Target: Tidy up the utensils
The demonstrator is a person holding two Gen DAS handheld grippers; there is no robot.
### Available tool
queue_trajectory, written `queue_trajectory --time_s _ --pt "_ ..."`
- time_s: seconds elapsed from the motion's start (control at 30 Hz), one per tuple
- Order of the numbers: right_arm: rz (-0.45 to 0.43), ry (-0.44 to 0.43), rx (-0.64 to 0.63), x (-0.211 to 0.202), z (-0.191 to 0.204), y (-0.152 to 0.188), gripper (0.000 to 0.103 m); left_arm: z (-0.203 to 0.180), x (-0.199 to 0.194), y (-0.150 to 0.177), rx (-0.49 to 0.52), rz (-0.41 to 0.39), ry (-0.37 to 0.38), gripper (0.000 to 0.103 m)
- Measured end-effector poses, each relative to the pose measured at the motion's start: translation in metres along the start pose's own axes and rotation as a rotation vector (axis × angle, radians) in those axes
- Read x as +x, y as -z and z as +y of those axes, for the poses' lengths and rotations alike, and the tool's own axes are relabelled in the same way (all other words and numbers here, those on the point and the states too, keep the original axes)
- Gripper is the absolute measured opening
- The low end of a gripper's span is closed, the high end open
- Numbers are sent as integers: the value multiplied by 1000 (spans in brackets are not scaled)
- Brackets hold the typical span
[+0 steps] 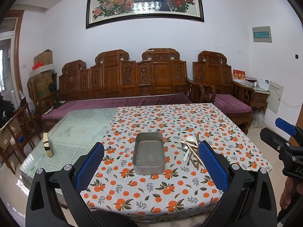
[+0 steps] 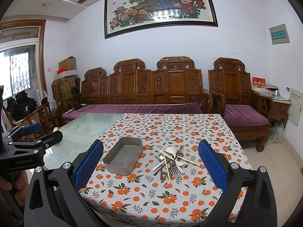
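Two hand-held grippers hover at the near edge of a glass-topped surface [image 1: 79, 124] half covered by a white cloth printed with oranges and leaves [image 1: 170, 121]. Neither touches anything.

The left gripper [image 1: 151, 162] has its blue-padded jaws spread wide and holds nothing. In its wrist view, an empty rectangular grey metal tray [image 1: 149, 154] sits between the jaws, near the centre of the frame. A loose pile of utensils [image 1: 191, 151] lies just beside the tray at its 3 o'clock, partly hidden behind the right-hand blue pad.

The right gripper [image 2: 150, 164] is equally wide open and empty. In its wrist view the grey metal tray [image 2: 124, 154] rests at about 10 o'clock from the utensil pile [image 2: 173, 161], close to it but apart. The pile is a crossed tangle: a white ceramic soup spoon [image 2: 171, 150] at the far side, pale wooden chopsticks [image 2: 166, 165], darker brown chopsticks [image 2: 177, 156], a metal fork [image 2: 176, 173] at the near end with tines toward the camera, a metal spoon [image 2: 161, 158] and other white pieces underneath that are hard to separate.

Each gripper shows at the edge of the other's view, the right gripper [image 1: 286, 141] at 3 o'clock, the left gripper [image 2: 30, 141] at 9 o'clock.

A small cream and black block [image 1: 47, 144] stands on the bare glass at 9 o'clock. Behind the surface stands a carved wooden sofa with purple cushions [image 1: 121, 87], and above it hangs a framed peacock-and-peony picture [image 1: 144, 0].
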State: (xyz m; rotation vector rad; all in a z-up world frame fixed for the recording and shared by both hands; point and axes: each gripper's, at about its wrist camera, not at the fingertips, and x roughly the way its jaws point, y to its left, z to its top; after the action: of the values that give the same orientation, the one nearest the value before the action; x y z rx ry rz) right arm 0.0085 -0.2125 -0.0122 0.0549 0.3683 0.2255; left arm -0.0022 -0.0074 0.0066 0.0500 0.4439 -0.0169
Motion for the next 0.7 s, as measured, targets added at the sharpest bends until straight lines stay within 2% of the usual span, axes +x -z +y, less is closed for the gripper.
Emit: queue_trajectory --time_s 0.7 --pt "0 -6 5 -1 6 -6 101 -3 -7 -1 5 -3 12 97"
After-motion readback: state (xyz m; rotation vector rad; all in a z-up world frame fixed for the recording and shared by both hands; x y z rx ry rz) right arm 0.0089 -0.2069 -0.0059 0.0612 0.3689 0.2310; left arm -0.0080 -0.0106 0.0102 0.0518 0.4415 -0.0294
